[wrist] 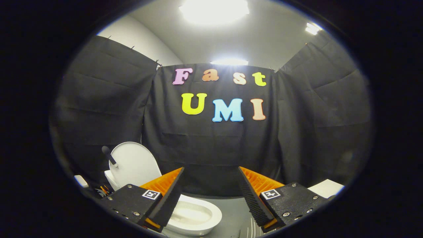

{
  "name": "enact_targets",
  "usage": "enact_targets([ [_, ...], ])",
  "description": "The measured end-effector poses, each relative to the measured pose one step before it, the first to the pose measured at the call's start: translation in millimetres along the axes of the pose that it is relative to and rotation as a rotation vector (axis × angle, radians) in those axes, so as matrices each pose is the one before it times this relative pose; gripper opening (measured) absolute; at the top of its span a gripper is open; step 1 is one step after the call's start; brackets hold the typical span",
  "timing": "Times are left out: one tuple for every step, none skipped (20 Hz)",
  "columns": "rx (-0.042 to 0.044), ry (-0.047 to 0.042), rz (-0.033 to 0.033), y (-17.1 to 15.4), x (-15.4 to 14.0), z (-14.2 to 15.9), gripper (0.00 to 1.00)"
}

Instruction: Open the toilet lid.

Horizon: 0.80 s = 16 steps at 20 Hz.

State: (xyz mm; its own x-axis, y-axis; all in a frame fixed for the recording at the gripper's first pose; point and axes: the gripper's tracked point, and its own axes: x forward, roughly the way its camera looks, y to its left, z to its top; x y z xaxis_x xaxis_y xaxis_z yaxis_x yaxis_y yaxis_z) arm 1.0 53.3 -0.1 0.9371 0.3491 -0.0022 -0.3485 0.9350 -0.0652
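So the toilet lid [134, 163] is already standing upright, leaning back toward the black cloth wall [214, 148] of the booth, and the bowl [198, 215] below it is uncovered — you can look straight down into the pale basin. As far as the task goes, I'd call it done or as good as done.

The gripper [210, 191] has its fingers spread wide with nothing between them. The toilet sits off toward the left finger, partly tucked behind it, with the lid rising beyond and above that finger. No contact with anything as far as I can see.

There's a dark stick-like thing [109, 154] poking up beside the lid's top edge — could be a brush handle or some lever, honestly too small and dim to say. A small white object [81, 181] lies lower down beside the toilet, and a white boxy shape [325, 187] shows beyond the right finger.

What could go wrong from here: the lid looks near vertical, so if it isn't resting firmly against something behind it, a bump from the left finger on the way out could tip it forward and slam it shut. Swinging the gripper carelessly toward that side could also clip the rim.
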Motion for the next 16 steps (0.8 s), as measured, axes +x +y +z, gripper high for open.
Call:
enact_targets([
  [-0.00834,0.00933,-0.02118,-9.98,-0.69,-3.05,0.95],
  [0.00702,0.01401,0.00106,-2.01,-2.71,-4.59,0.95],
  [0.01311,0.00561,0.01607,4.82,-5.31,-1.8,0.95],
  [0.01407,0.00206,0.00706,0.62,-4.11,-0.82,0.95],
  [0.01155,-0.00037,0.00228,-3.64,-3.8,1.04,0.95],
  [0.01319,-0.0005,-0.00588,-3.18,-4.76,0.62,0.95],
  [0.01143,0.00173,-0.0095,-3.86,-4.52,-0.13,0.95],
  [0.00845,0.00085,-0.00762,-2.17,-4.07,1.56,0.95],
  [0.00405,-0.0023,-0.00639,-1.48,-4.83,2.04,0.95],
  [0.00166,-0.00494,-0.00618,-0.34,-3.29,2.99,0.95],
  [-0.00306,-0.00286,-0.00477,-0.82,-4.92,2.17,0.95],
  [-0.00768,-0.00193,-0.00517,-1.26,-2.41,1.21,0.95],
  [-0.01178,0.00018,-0.00658,-3.02,-2.63,-0.46,0.95],
  [-0.00921,0.00062,-0.01234,-2.74,-1.89,0.73,0.95],
  [-0.00306,0.00152,-0.0116,-5.6,-1.63,-0.78,0.95],
  [0.00508,0.00234,-0.00319,-0.76,-1.28,-0.31,0.95],
])
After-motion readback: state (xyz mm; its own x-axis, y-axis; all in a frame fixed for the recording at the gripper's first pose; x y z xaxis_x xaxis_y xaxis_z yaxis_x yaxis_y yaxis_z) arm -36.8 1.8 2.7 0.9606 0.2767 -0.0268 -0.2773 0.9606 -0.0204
